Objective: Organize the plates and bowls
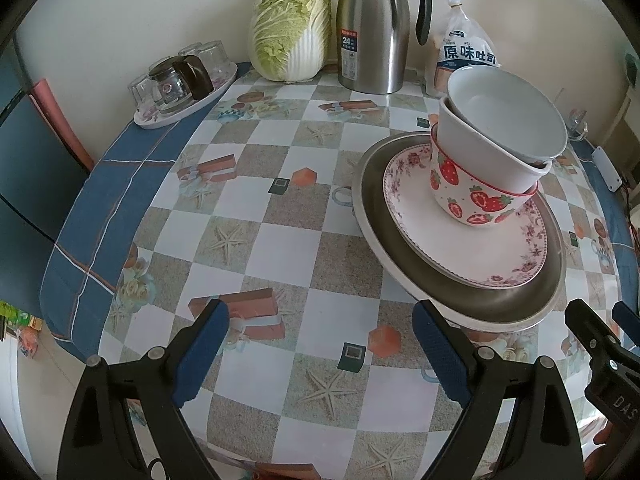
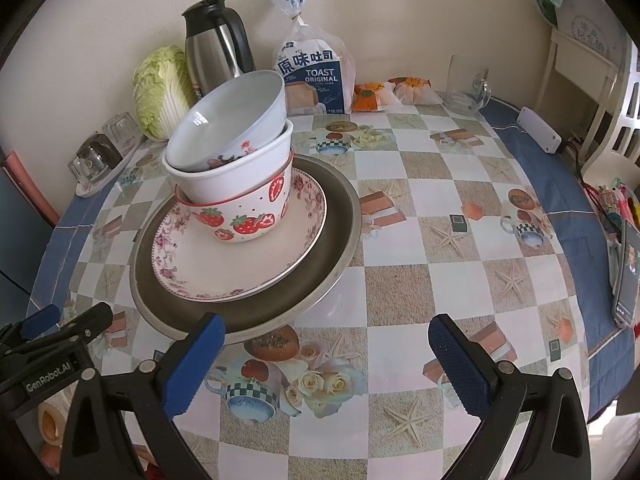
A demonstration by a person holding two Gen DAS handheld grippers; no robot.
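Observation:
One stack stands on the checked tablecloth. At the bottom lies a large metal plate (image 1: pixel 500 304) (image 2: pixel 328 216). A floral plate (image 1: pixel 472 252) (image 2: pixel 224 264) rests in it. On that sits a strawberry bowl (image 1: pixel 476 200) (image 2: pixel 248 216), with a white bowl (image 1: pixel 480 152) (image 2: pixel 236 176) and a tilted pale bowl (image 1: pixel 516 116) (image 2: pixel 236 120) nested on top. My left gripper (image 1: pixel 320 350) is open, empty, just left of the stack. My right gripper (image 2: pixel 326 364) is open and empty, near the stack's front rim.
Along the wall stand a cabbage (image 1: pixel 290 32), a steel thermos jug (image 1: pixel 374 28) and a toast bag (image 2: pixel 314 76). A tray of glasses (image 1: pixel 180 84) is at the back left. A glass mug (image 2: pixel 468 88), snack packets (image 2: pixel 376 96) and a phone (image 2: pixel 628 276) lie to the right.

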